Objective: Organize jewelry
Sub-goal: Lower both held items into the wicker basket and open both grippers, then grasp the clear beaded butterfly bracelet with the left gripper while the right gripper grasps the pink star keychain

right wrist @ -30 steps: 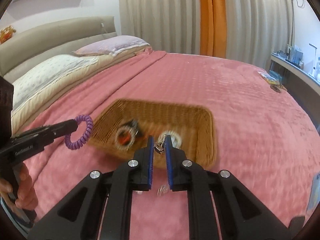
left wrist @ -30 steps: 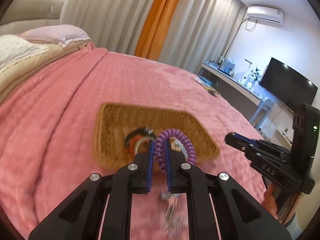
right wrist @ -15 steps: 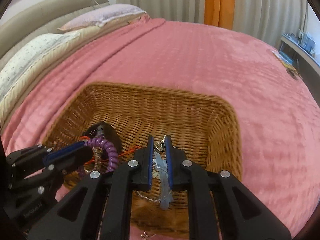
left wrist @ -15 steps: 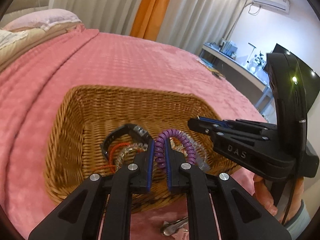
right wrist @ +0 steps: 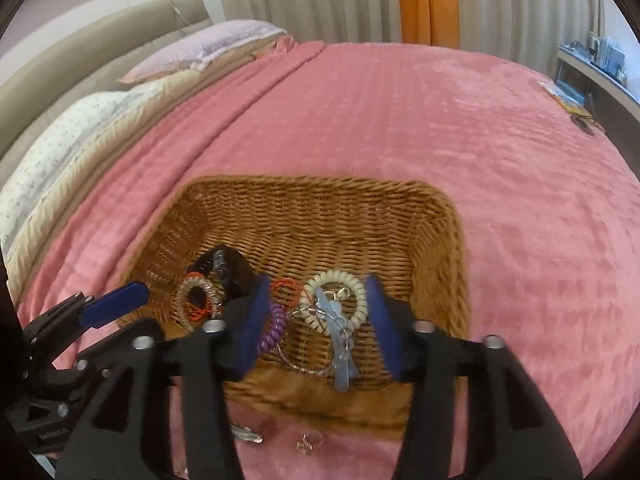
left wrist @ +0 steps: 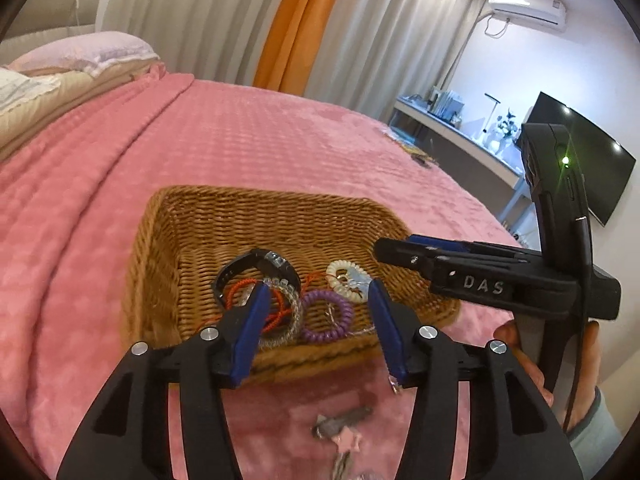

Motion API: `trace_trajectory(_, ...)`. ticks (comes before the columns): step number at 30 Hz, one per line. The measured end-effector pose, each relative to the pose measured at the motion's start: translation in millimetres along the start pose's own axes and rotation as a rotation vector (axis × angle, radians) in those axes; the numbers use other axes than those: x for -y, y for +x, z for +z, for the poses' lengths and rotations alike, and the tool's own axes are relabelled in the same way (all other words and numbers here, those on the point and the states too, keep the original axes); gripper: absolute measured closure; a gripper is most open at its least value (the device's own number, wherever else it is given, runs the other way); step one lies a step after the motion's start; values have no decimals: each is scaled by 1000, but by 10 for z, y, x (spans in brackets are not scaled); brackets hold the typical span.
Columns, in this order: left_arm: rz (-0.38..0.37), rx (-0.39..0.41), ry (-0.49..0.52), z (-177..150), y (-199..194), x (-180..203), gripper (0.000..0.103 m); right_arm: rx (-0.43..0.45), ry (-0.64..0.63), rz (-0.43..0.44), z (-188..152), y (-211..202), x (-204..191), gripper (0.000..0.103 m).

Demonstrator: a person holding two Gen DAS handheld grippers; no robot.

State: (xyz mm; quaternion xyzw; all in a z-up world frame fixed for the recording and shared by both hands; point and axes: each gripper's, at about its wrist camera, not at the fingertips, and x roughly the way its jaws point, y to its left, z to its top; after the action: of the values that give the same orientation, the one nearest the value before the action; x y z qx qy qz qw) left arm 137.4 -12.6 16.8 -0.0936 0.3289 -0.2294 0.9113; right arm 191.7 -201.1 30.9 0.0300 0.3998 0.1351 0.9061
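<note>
A wicker basket (left wrist: 280, 208) (right wrist: 320, 200) sits on the pink bed. In it lie a purple coil bracelet (left wrist: 326, 316) (right wrist: 274, 326), a cream coil bracelet (left wrist: 346, 276) (right wrist: 334, 300), a black band (left wrist: 256, 264) (right wrist: 224, 268), a clear beaded bracelet with red cord (left wrist: 286, 312) (right wrist: 196, 300), and a silver chain with a pale blue charm (right wrist: 342, 344). My left gripper (left wrist: 318, 312) is open and empty over the basket's near rim. My right gripper (right wrist: 318, 312) is open and empty above the chain; it also shows in the left wrist view (left wrist: 460, 264).
Small metal pieces lie on the pink blanket in front of the basket (left wrist: 340, 426) (right wrist: 306, 442). Pillows (right wrist: 80, 120) lie at the left. A desk and TV (left wrist: 580, 160) stand beyond the bed's right edge. Small items lie at the far right of the bed (right wrist: 576, 112).
Both grippers opened over the basket. The purple coil bracelet dropped from the left gripper and the chain from the right; both now lie in the basket.
</note>
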Motion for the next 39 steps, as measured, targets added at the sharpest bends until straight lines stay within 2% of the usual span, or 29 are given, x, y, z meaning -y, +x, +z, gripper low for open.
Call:
trace_trajectory(6,-16,41,20,-122,-443,99,44,66,2,16,-207,-443,-38,53)
trace_trajectory(12,-20,47,28,-392,-753,143,44,113,-25,-1,-610,-728,-138,53)
trace_trajectory(20,-26,-61,-10,-944,-688,102,44,94,-18,-8,-1040,-590,-191,53)
trace_trajectory(26,-49,-154,-8,-1164,-487,124,44,49,17,-28,-1181,-331,-106,53)
trace_trajectory(30,-34,-198,17,-1274,-371,188,44,4,30,34,-1264,-225,-143,53)
trace_trajectory(36,18,-245,64,-1322,-242,270,52,-54,22,130,-1354,-153,-357,54)
trace_trajectory(38,30,-252,76,-1329,-217,288,63,-59,18,137,-1359,-157,-407,54)
trace_trajectory(39,37,-260,75,-1331,-205,287,77,-62,15,140,-1359,-155,-425,54)
